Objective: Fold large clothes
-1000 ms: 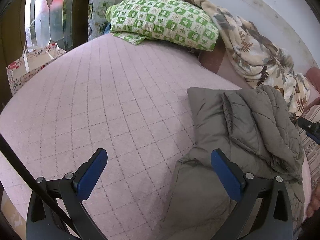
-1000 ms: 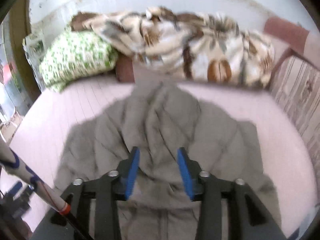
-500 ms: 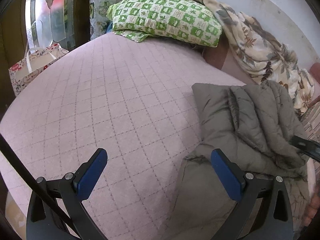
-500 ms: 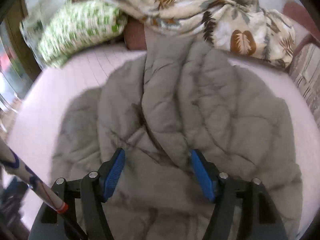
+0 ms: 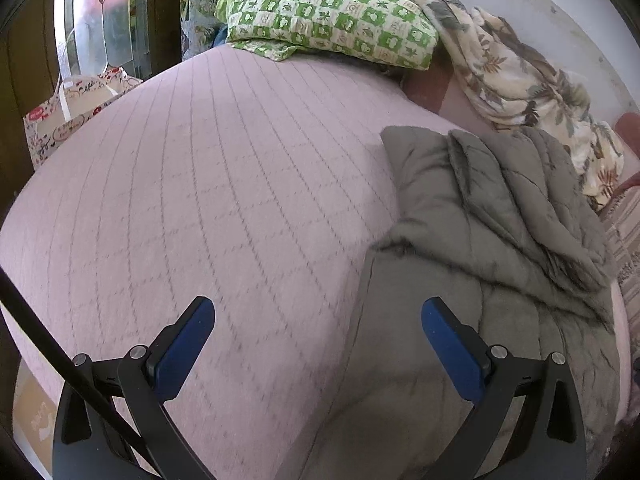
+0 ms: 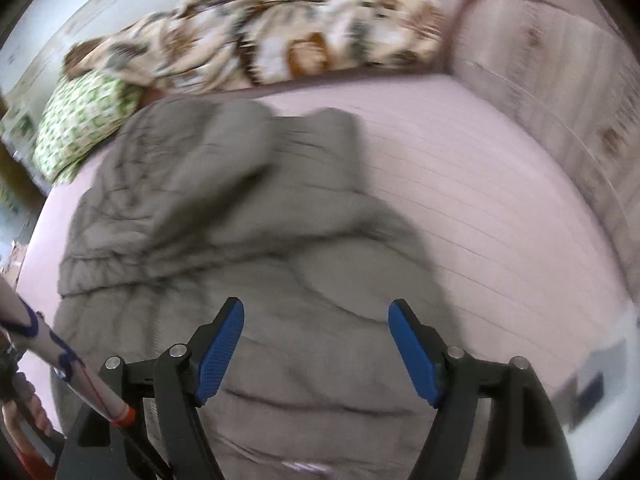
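Note:
A grey quilted jacket (image 5: pixel 500 232) lies on a pink quilted bed (image 5: pixel 200 184), with one part folded over its middle. In the right wrist view the jacket (image 6: pixel 224 216) fills the middle and left of the bed (image 6: pixel 480 184). My left gripper (image 5: pixel 318 344) is open and empty, just above the bed at the jacket's left edge. My right gripper (image 6: pixel 316 340) is open and empty, just above the jacket's near part.
A green checked pillow (image 5: pixel 328 12) and a leaf-print blanket (image 5: pixel 516 72) lie along the far wall. A printed gift bag (image 5: pixel 68 116) stands left of the bed. A striped sofa arm (image 6: pixel 560 92) borders the bed's right side.
My right gripper has opened wide, let go of the jacket fold and swung right. The folded part now lies on the jacket. My left gripper stayed open and shifted slightly.

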A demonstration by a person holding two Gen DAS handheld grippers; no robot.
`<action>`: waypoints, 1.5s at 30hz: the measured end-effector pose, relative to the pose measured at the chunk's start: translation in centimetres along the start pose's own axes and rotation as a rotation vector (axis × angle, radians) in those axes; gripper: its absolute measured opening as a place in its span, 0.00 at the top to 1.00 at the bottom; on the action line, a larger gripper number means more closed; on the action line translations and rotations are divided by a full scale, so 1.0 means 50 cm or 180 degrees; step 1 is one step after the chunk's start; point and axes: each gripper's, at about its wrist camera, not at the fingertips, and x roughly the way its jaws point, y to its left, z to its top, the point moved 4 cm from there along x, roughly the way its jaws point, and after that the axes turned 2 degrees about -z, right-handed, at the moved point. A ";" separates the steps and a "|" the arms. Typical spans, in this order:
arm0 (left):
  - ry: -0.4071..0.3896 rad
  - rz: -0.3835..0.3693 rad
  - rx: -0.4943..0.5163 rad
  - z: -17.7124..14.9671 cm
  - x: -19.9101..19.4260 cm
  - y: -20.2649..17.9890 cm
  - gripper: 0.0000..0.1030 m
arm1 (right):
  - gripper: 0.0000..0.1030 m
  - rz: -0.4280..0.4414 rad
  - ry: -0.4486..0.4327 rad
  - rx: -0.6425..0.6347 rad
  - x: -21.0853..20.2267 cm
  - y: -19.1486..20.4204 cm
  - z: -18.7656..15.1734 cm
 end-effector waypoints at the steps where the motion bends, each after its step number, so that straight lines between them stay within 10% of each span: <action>1: 0.0022 -0.0068 -0.0027 -0.007 -0.006 0.005 0.00 | 0.22 -0.0019 -0.0008 0.0080 -0.006 -0.036 -0.010; 10: 0.0428 -0.0688 -0.0629 -0.069 -0.018 0.074 0.00 | 0.21 -0.0050 -0.0031 0.0635 -0.003 -0.248 -0.069; 17: 0.0765 -0.0969 -0.0529 -0.104 -0.008 0.060 0.00 | 0.19 0.0426 0.0344 0.0890 0.074 -0.301 -0.104; 30: 0.1133 -0.1855 -0.0699 -0.213 -0.047 0.053 0.00 | 0.18 0.1077 0.0470 0.1187 0.089 -0.306 -0.143; 35: 0.1194 -0.1956 -0.0780 -0.261 -0.063 0.053 0.00 | 0.16 0.1621 0.0671 0.1254 0.087 -0.271 -0.174; 45: 0.1129 -0.1901 -0.0498 -0.313 -0.094 0.021 0.00 | 0.16 0.1681 0.0843 0.0794 0.068 -0.186 -0.244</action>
